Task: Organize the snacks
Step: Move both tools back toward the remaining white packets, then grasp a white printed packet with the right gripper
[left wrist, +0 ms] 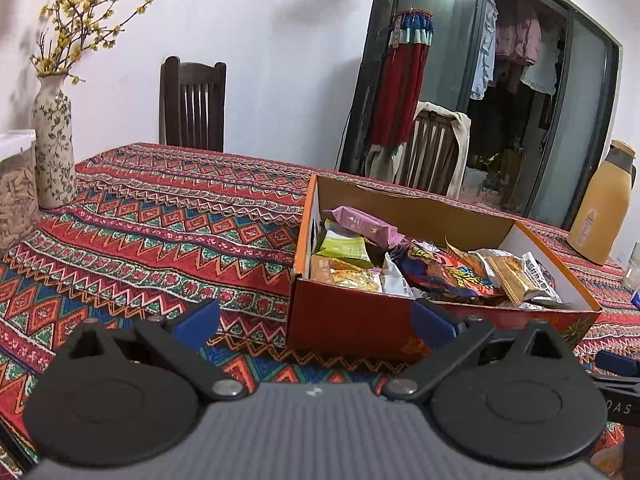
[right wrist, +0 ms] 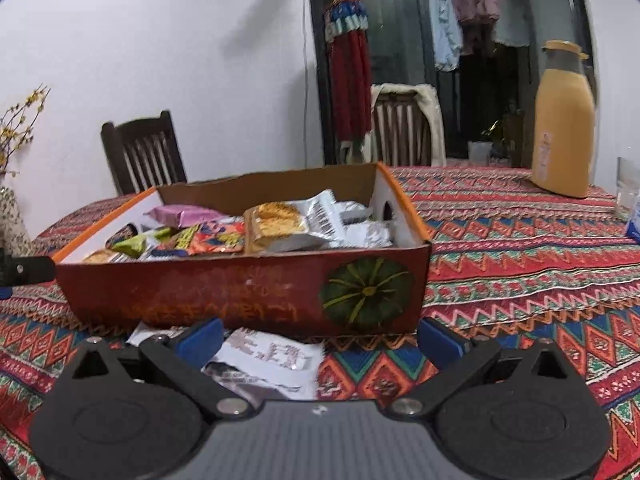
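A red cardboard box (left wrist: 348, 320) with an orange rim sits on the patterned tablecloth, filled with several snack packets: a pink one (left wrist: 362, 224), a green one (left wrist: 346, 249), a gold one (right wrist: 276, 226), silver ones (right wrist: 360, 234). My left gripper (left wrist: 316, 320) is open just in front of the box's near wall, nothing between its blue fingertips. In the right wrist view the same box (right wrist: 240, 296) shows a pumpkin picture. A white printed packet (right wrist: 268, 360) lies on the cloth before it, between the spread fingers of my open right gripper (right wrist: 320, 340).
A flowered vase (left wrist: 54, 144) with yellow branches and a clear jar (left wrist: 16, 188) stand at the left. A yellow thermos jug (right wrist: 564, 124) and a glass (right wrist: 628, 188) stand at the right. Wooden chairs (left wrist: 192, 104) line the far side. Bare tablecloth (left wrist: 160, 220) spreads left of the box.
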Motion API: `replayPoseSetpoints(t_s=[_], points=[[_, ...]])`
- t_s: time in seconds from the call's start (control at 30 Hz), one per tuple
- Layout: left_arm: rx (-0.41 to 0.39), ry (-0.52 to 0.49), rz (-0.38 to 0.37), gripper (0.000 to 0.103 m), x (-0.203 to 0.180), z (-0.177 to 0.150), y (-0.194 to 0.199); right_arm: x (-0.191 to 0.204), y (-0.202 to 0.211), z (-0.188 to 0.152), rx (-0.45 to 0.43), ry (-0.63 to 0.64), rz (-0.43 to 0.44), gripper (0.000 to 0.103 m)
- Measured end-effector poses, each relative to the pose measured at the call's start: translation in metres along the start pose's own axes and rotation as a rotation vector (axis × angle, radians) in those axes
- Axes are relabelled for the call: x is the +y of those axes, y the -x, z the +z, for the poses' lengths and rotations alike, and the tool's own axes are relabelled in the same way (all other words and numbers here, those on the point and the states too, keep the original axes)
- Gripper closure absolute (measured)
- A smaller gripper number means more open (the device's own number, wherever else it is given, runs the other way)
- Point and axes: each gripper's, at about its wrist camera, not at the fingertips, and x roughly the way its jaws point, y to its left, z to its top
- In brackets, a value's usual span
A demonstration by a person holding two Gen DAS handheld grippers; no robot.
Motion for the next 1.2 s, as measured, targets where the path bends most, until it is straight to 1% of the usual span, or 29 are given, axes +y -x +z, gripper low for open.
replayPoseSetpoints(t_s=[0.07, 0.17, 0.27, 0.33, 0.53, 0.7, 0.87, 0.9, 0.93, 0.97, 1.03, 1.07, 1.13, 1.2], points=[[0.003, 0.007, -0.001, 0.000, 0.002, 0.000, 0.000, 0.004, -0.004, 0.004, 0.031, 0.001, 0.018, 0.000], [0.006, 0.020, -0.004, 0.000, 0.004, 0.001, 0.000, 0.013, -0.016, 0.007, 0.095, 0.027, 0.021, 0.000], [0.006, 0.032, -0.007, 0.000, 0.006, 0.001, 0.001, 0.023, -0.030, 0.002, 0.164, 0.073, -0.011, 0.000], [0.009, 0.039, -0.011, 0.000, 0.007, 0.002, 0.001, 0.024, -0.039, -0.003, 0.198, 0.074, -0.037, 0.000], [0.008, 0.047, -0.025, 0.000, 0.009, 0.002, 0.003, 0.026, -0.036, -0.003, 0.198, 0.072, -0.046, 0.000], [-0.001, 0.050, -0.028, 0.000, 0.009, 0.002, 0.006, 0.032, -0.040, 0.000, 0.200, 0.086, -0.035, 0.000], [0.006, 0.054, -0.028, 0.000, 0.010, 0.002, 0.004, 0.027, -0.042, 0.002, 0.203, 0.085, -0.027, 0.000], [0.008, 0.054, -0.028, 0.000, 0.010, 0.002, 0.004, 0.026, -0.041, 0.001, 0.200, 0.084, -0.023, 0.002], [0.010, 0.055, -0.028, 0.000, 0.010, 0.002, 0.003, 0.026, -0.038, 0.001, 0.195, 0.082, -0.019, 0.008], [0.012, 0.056, -0.029, 0.000, 0.010, 0.002, 0.003, 0.025, -0.036, 0.000, 0.187, 0.084, -0.020, 0.011], [0.013, 0.057, -0.029, 0.000, 0.010, 0.001, 0.003, 0.025, -0.030, -0.002, 0.165, 0.092, -0.006, 0.032], [0.013, 0.057, -0.030, 0.000, 0.010, 0.001, 0.003, 0.024, -0.027, -0.003, 0.157, 0.096, 0.000, 0.035], [0.014, 0.056, -0.029, 0.000, 0.010, 0.001, 0.002, 0.023, -0.021, -0.005, 0.147, 0.097, 0.016, 0.050], [0.016, 0.057, -0.029, 0.000, 0.011, 0.001, 0.002, 0.020, -0.014, -0.006, 0.135, 0.086, 0.036, 0.055]])
